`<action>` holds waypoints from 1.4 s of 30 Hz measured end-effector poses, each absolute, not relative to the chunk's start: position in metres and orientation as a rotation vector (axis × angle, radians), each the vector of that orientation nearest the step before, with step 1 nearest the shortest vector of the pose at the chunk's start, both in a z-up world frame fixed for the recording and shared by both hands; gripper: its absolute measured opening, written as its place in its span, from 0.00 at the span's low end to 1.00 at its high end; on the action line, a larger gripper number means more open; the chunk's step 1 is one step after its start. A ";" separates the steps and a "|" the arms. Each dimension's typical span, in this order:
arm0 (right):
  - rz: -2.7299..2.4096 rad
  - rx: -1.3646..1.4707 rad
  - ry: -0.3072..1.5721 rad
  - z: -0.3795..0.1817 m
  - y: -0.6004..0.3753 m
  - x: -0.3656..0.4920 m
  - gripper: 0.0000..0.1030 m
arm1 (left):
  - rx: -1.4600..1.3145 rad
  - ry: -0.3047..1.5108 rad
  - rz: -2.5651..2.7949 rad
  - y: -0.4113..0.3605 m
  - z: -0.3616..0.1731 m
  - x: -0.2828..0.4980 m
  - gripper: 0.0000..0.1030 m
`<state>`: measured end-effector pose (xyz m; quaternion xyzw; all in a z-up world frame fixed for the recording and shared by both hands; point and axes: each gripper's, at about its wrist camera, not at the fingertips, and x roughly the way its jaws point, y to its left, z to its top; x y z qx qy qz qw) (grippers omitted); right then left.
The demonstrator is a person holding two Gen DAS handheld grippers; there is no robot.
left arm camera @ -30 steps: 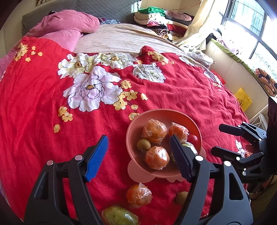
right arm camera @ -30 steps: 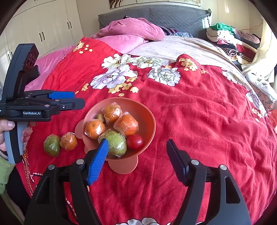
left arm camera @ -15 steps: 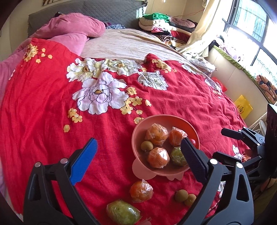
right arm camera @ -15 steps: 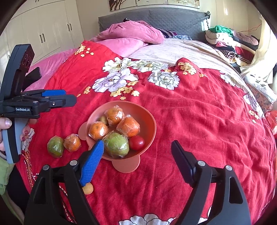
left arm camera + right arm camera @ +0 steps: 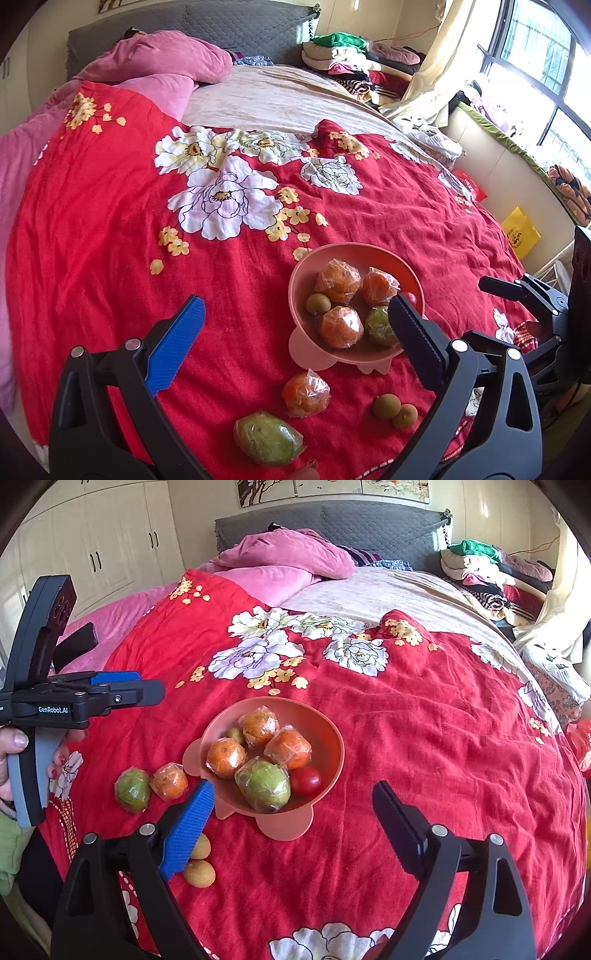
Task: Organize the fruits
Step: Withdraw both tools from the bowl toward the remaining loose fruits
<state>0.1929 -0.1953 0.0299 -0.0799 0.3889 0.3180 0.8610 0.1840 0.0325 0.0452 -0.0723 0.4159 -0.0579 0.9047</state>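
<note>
A pink footed bowl (image 5: pixel 354 248) (image 5: pixel 327 726) stands on the red flowered bedspread. It holds wrapped oranges (image 5: pixel 226 757), a wrapped green fruit (image 5: pixel 263 784), a red tomato (image 5: pixel 306 780) and a small brown fruit (image 5: pixel 317 303). In front of the bowl lie a wrapped orange (image 5: pixel 306 394), a wrapped green fruit (image 5: pixel 267 437) and two small brown fruits (image 5: pixel 386 406) (image 5: pixel 199 873). My left gripper (image 5: pixel 295 306) hangs open above these loose fruits, gripping nothing. My right gripper (image 5: pixel 293 792) hovers before the bowl, its jaws opening with nothing gripped.
Pink quilts (image 5: pixel 166 66) and a grey headboard (image 5: pixel 332 520) close off the far end of the bed. Folded clothes (image 5: pixel 343 55) are piled at the far right. A person's hand (image 5: pixel 14 742) holds the left gripper's handle. A window and low ledge (image 5: pixel 517 155) run along the right.
Both grippers' jaws have spread wider. The left view has drawn back and up, bringing the two small brown fruits on the bedspread into sight. The fruits in the bowl stay put.
</note>
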 end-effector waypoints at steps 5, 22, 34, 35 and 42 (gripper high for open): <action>0.672 -0.172 0.810 0.034 -0.194 0.186 0.85 | -0.147 0.857 -0.110 0.035 0.047 0.178 0.91; 0.688 -0.172 0.808 0.037 -0.191 0.169 0.86 | -0.147 0.858 -0.076 0.045 0.046 0.154 0.91; 0.698 -0.174 0.830 0.028 -0.191 0.157 0.86 | -0.147 0.877 -0.074 0.050 0.037 0.140 0.91; 0.698 -0.176 0.833 0.026 -0.190 0.156 0.86 | -0.144 0.879 -0.072 0.050 0.036 0.139 0.91; 0.708 -0.181 0.848 0.021 -0.188 0.151 0.86 | -0.137 0.898 -0.063 0.053 0.027 0.131 0.91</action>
